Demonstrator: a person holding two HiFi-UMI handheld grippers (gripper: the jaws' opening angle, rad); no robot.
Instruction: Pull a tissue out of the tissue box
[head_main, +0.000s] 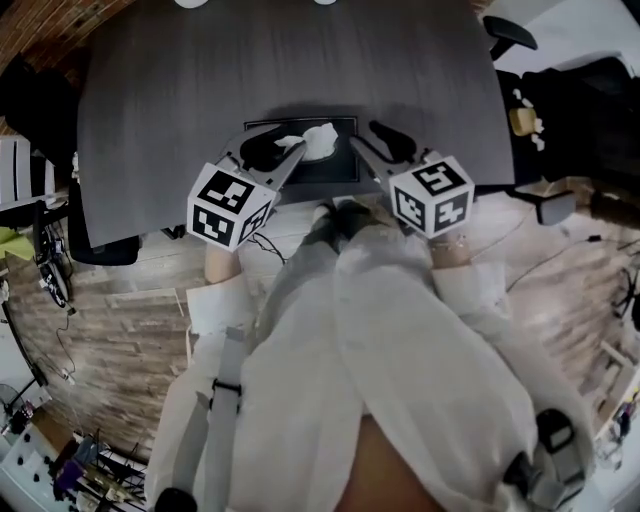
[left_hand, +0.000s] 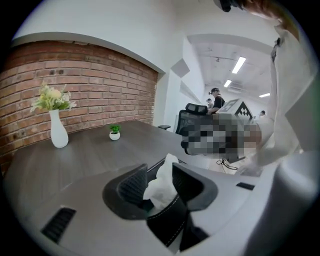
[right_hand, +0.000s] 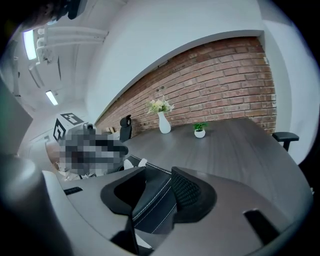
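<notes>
Left gripper (left_hand: 159, 172): released. Its jaws stand apart, with the tissue (left_hand: 159, 189) rising between the two ribbed pads (left_hand: 131, 186). The pads are not pinched on it.
Right gripper (right_hand: 159, 175): released and holding nothing. Its jaws are spread wide over the dark stitched top of the tissue box (right_hand: 152, 200).
Grippers in the head view: the left gripper (head_main: 275, 150) reaches in from the left and the right gripper (head_main: 375, 140) from the right. Both tilt down toward the box, and their marker cubes (head_main: 230, 205) sit nearer the person.
Tissue: white and crumpled, standing up out of the box's slot. In the head view its tuft (head_main: 320, 140) shows just right of the left gripper's tips, apart from the right gripper.
Tissue box: black with pale stitching (left_hand: 167, 220). It lies flat at the near edge of the table, midway between the two grippers (head_main: 320, 172).
Table: a grey wood-grain top (head_main: 200, 90) stretching far beyond the box.
Far on the table: a white vase (left_hand: 59, 131) of pale flowers and a small potted plant (left_hand: 114, 132) to its right, both well away from the box.
Behind: a red brick wall (left_hand: 75, 80) runs along the table's far side.
Near: the person's pale trousers (head_main: 380, 340) fill the lower head view, above a wooden floor (head_main: 110, 330).
Side: a black office chair (left_hand: 192, 120) stands off the table's right end in the left gripper view.
</notes>
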